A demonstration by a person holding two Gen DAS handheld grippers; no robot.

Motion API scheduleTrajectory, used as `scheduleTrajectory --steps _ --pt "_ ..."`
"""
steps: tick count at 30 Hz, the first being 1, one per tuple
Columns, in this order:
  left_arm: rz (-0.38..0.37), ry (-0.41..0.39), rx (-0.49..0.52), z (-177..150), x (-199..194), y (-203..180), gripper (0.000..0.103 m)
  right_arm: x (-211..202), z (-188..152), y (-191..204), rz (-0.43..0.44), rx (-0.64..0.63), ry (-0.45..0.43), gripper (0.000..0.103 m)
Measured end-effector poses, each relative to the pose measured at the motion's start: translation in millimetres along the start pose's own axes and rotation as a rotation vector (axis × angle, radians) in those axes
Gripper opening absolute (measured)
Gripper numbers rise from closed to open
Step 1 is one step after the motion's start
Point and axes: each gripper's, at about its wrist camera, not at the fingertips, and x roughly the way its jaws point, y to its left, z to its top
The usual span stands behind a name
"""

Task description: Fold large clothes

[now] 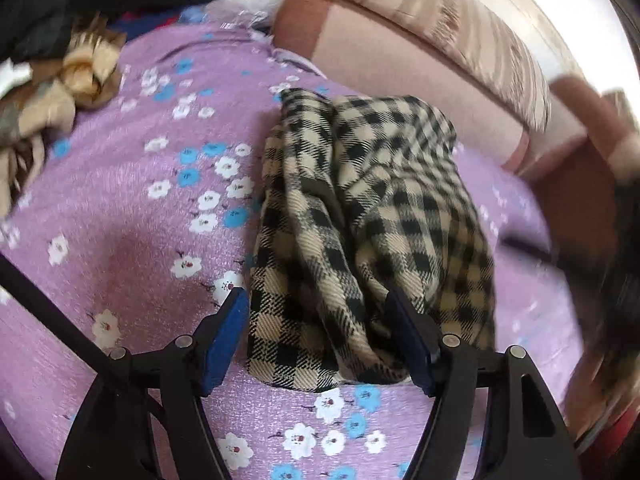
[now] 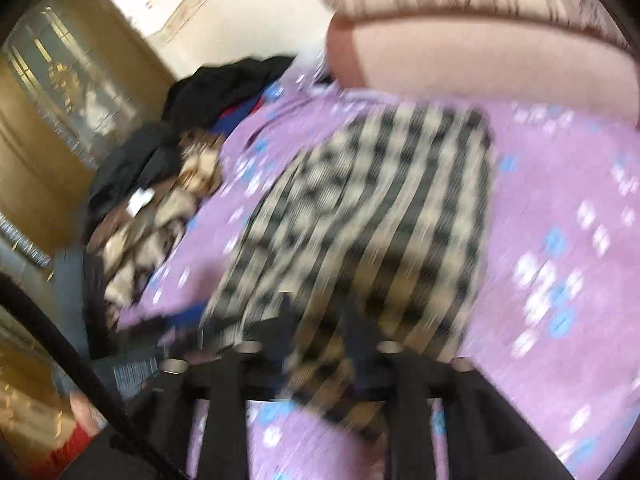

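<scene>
On floral bedspread (image 1: 120,208), checked garment (image 1: 360,220).

The folded garment (image 1: 360,216) lies on the bed (image 1: 132,216), just ahead of the left tongs (image 1: 320,312). A heap of clothes (image 1: 60,92) sits on the bed to its left. Behind it, pillows (image 1: 420,76) lie along the bed's far edge.

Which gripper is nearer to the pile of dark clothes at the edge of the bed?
Left, though only as a guess. The left gripper straddles the checked garment, open, the dark clothes pile beyond it. The right gripper is blurred, apparently on the garment's other side.
</scene>
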Motion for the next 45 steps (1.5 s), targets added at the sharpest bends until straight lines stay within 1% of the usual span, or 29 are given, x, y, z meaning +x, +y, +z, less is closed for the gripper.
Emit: scheduleTrajectory --steps 1,2,4,5,7,9,10,11,12,13,14,15,16,18,19,20,21,23,25,28,33,36,41,44,45 --pt "0.019 -0.017 0.03 -2.4 -1.7 -6.5 0.07 2.6 11.6 2.2 -0.009 -0.007 -0.004 0.061" --pt "0.027 -0.027 0.043 -3.6 -2.7 -10.3 0.07 10.3 24.3 4.4 -0.016 -0.02 0.001 0.063" --pt "0.034 -0.042 0.069 -5.5 -3.4 -17.3 0.07 36.9 47.2 16.0 -0.04 -0.047 0.05 0.063" --pt "0.031 -0.039 0.077 -6.3 -2.3 -19.7 0.07 46.3 52.2 19.0 -0.043 -0.052 0.072 0.063" --pt "0.015 -0.015 0.096 -8.4 4.1 -24.9 0.07 79.6 64.7 28.7 -0.076 -0.075 0.126 0.063" --pt "0.026 0.015 0.122 -10.9 13.4 -30.8 0.07 109.1 71.1 37.8 -0.14 -0.123 0.175 0.063" --pt "0.044 0.035 0.142 -13.1 20.1 -35.1 0.07 127.8 72.2 41.9 -0.207 -0.155 0.21 0.063" --pt "0.052 0.061 0.159 -14.6 25.7 -38.5 0.07 137.9 72.4 43.3 -0.247 -0.168 0.224 0.062" --pt "0.063 0.088 0.177 -16.6 31.9 -42.1 0.06 145.6 70.3 41.8 -0.284 -0.182 0.239 0.048" --pt "0.066 0.103 0.192 -18.4 36.6 -45.4 0.024 150.3 68.1 39.7 -0.306 -0.19 0.244 0.027" --pt "0.052 0.124 0.202 -18.9 40.0 -48.2 0.014 148.4 67.2 36.4 -0.306 -0.179 0.231 0.02" --pt "0.045 0.122 0.2 -17.3 38.2 -48.8 0.012 140.9 67.5 31.9 -0.276 -0.16 0.216 0.008" --pt "0.026 0.103 0.188 -14.2 32.4 -47.5 0.008 131.4 69.1 30.3 -0.248 -0.136 0.185 0.008" --pt "-0.018 0.076 0.16 -7.3 19.6 -42.8 0.008 109.0 74.3 29.7 -0.219 -0.113 0.122 0.007" --pt "-0.047 0.057 0.126 -2.1 9.5 -35.9 0.007 100.5 76.7 31.4 -0.21 -0.109 0.101 0.007" --pt "-0.06 0.047 0.108 0.4 4.5 -31.6 0.007 91.7 82.3 33.7 -0.2 -0.103 0.076 0.007" --pt "-0.067 0.039 0.094 2.7 -0.2 -26.5 0.007 86.9 89.0 36.4 -0.19 -0.095 0.059 0.007" --pt "-0.051 0.034 0.069 5.0 -4.6 -14.5 0.006 86.8 100.6 43.4 -0.161 -0.087 0.051 0.007" --pt "-0.03 0.048 0.041 4.8 -2.9 -2.2 0.006 96.5 109.9 54.4 -0.152 -0.09 0.058 0.007" --pt "-0.001 0.087 0.015 -0.4 4.0 9.5 0.006 122.4 110.1 66.3 -0.14 -0.102 0.094 0.007" --pt "0.028 0.14 0.023 -15.2 9.9 16.6 0.006 170.9 103.8 78.3 -0.095 -0.094 0.147 0.005" --pt "0.027 0.151 0.015 -20.7 10.1 21.6 0.006 195.6 99.1 77.2 -0.102 -0.09 0.176 0.004" --pt "-0.001 0.164 -0.022 -16.9 7.0 27.5 0.008 218.4 89.6 62.7 -0.104 -0.064 0.214 0.004" --pt "-0.015 0.18 -0.009 -14.4 2.4 29.5 0.009 217.8 92.3 58.2 -0.069 -0.03 0.222 0.004" --pt "-0.018 0.189 0.005 -12.6 -1.7 30.6 0.012 212.2 94.9 58.2 -0.06 -0.017 0.218 0.004"
